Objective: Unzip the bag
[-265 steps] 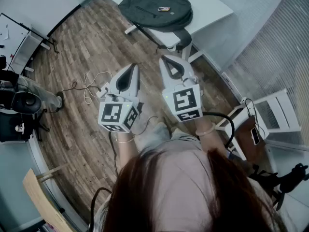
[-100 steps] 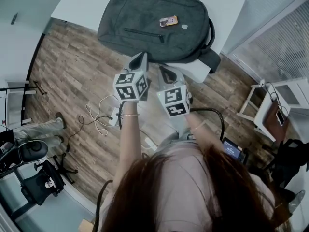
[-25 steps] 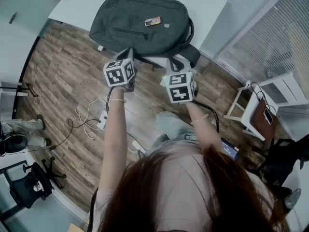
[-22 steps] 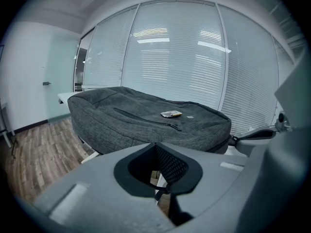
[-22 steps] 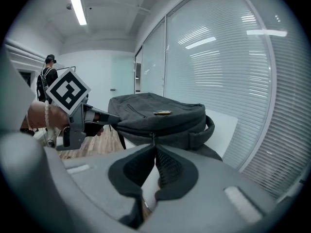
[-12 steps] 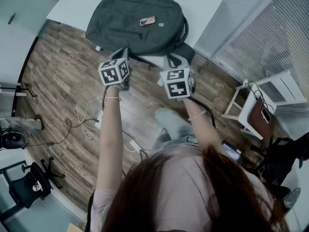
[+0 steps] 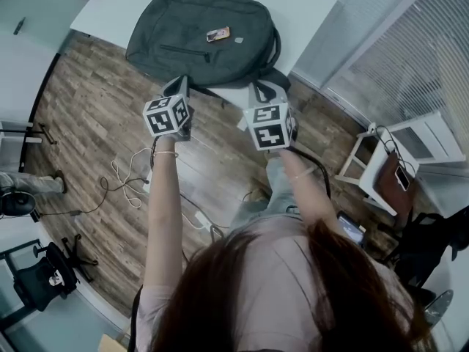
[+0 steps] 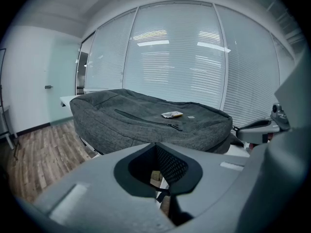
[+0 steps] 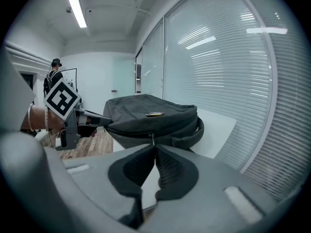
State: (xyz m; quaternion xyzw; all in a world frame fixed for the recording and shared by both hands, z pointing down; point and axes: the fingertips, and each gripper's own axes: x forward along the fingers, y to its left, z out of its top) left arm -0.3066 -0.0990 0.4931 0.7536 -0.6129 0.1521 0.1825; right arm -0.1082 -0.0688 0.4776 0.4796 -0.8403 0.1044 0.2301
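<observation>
A dark grey backpack (image 7: 198, 42) lies flat on a white table (image 7: 308, 6), with a small card (image 7: 218, 34) on top. My left gripper (image 7: 178, 88) is shut, its tips at the bag's near left side (image 8: 150, 125); whether they touch it I cannot tell. My right gripper (image 7: 262, 90) is also shut, at the near edge by the carry handle (image 9: 192, 132). In the right gripper view a metal zipper pull (image 9: 152, 139) hangs just beyond the closed tips (image 9: 155, 146), and the left gripper (image 9: 99, 116) reaches the bag's side.
White cables (image 7: 132, 182) trail over the wood floor on the left. A white stool (image 7: 381, 160) carrying a phone stands at the right by the blinds. An office chair (image 7: 44, 277) is at the lower left. A person (image 9: 52, 79) stands far off.
Since the earliest frames both grippers have come from over the floor up to the bag's near edge. In the last second the right gripper edged slightly along it; the left stayed put.
</observation>
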